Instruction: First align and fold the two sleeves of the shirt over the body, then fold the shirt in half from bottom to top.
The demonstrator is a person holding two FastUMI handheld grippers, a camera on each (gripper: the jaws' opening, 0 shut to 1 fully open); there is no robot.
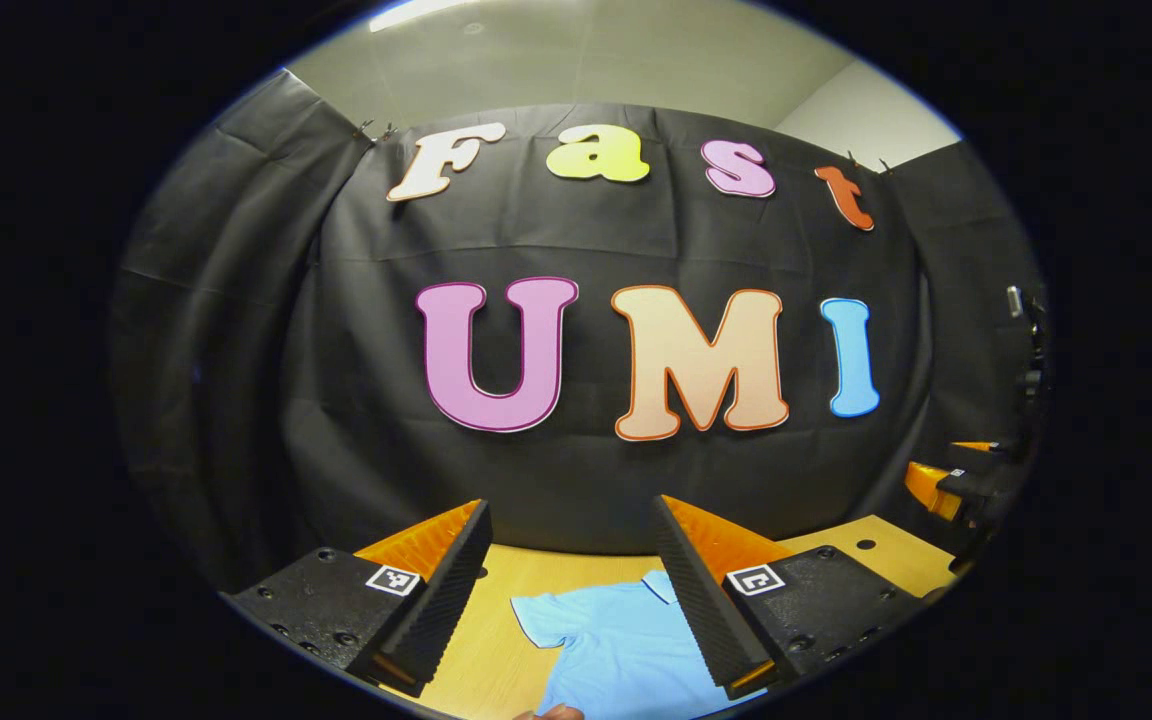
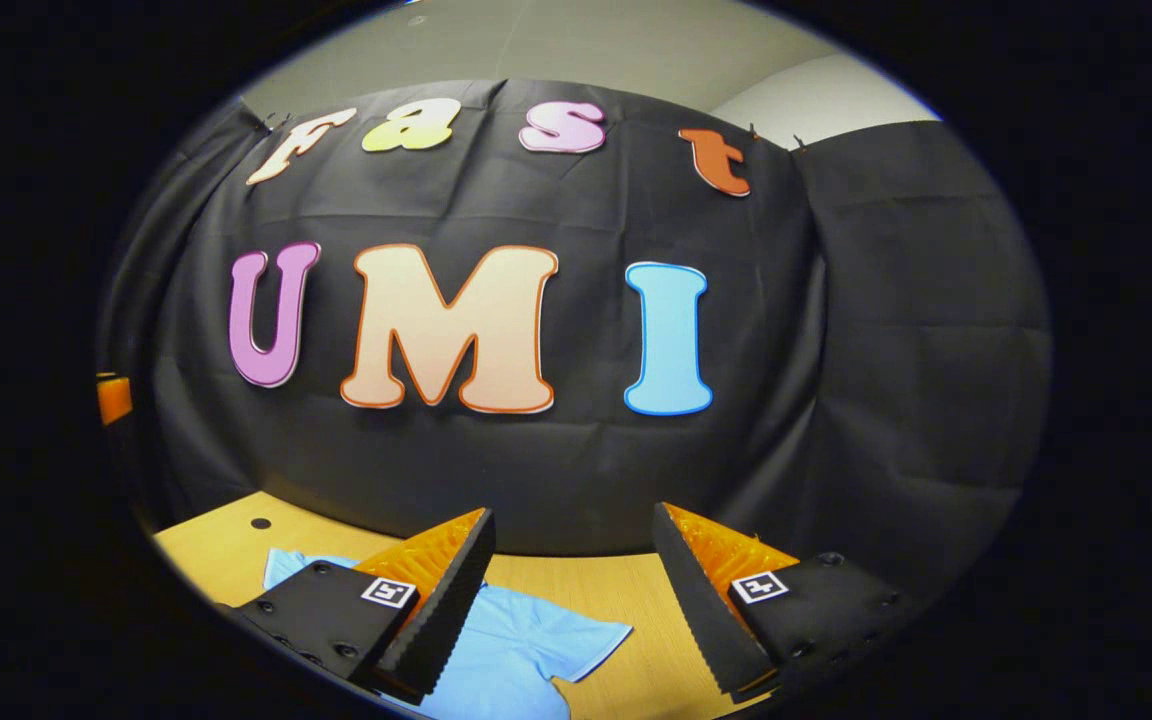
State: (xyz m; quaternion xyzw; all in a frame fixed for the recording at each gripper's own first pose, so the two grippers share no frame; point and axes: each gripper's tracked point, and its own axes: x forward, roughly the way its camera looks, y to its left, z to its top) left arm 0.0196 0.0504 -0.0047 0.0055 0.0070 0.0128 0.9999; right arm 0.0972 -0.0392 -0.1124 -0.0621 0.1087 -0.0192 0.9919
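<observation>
a plain light blue short-sleeved cotton shirt with no print, its collar the same blue, also seen in the right gripper view. a light honey-coloured wooden table with faint grain and small dark round holes. the matte black cloth booth wall. pale grey-white ceiling above it.

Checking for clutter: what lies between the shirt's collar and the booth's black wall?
Only bare table, seen in the left gripper view beyond the shirt.
</observation>
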